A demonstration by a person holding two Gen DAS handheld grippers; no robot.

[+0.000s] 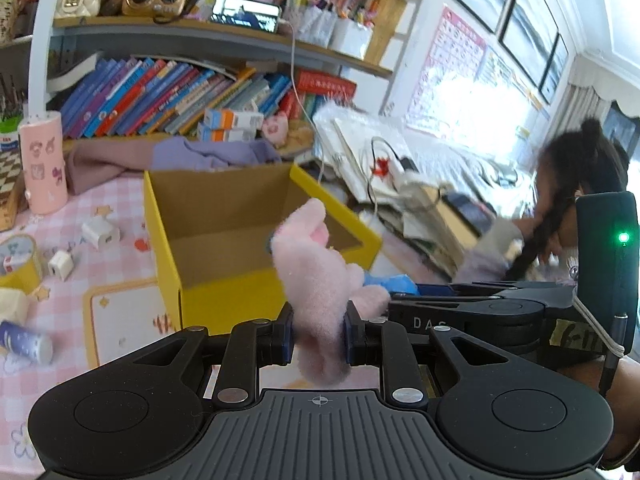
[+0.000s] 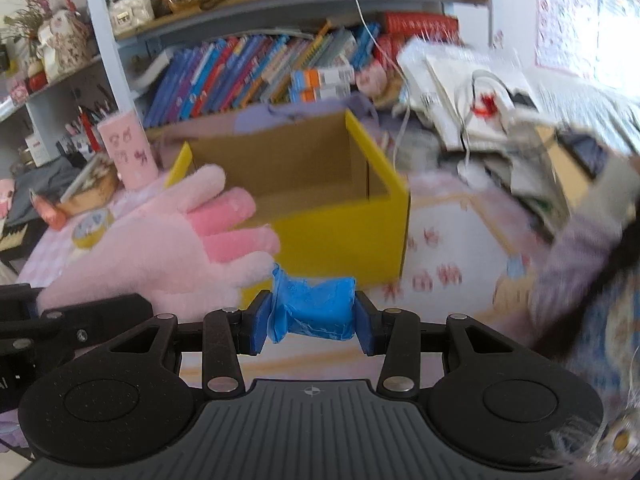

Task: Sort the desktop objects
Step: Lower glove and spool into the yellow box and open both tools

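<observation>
While left gripper (image 1: 319,338) pinches pink glove (image 1: 316,268), right gripper (image 2: 313,326) w/ "DAS" clamps blue wad (image 2: 314,306).

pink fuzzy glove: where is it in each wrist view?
Left wrist: pink glove at centre, pinched in the left hand-held gripper, fingers pointing up in front of the box.
Right wrist: pink glove at left of centre, fingers spread toward the box.
Shared landmark: open yellow cardboard box behind it.

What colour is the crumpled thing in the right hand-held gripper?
Blue. The crumpled wad shows best in the right wrist view, clamped in the right hand-held gripper.
</observation>
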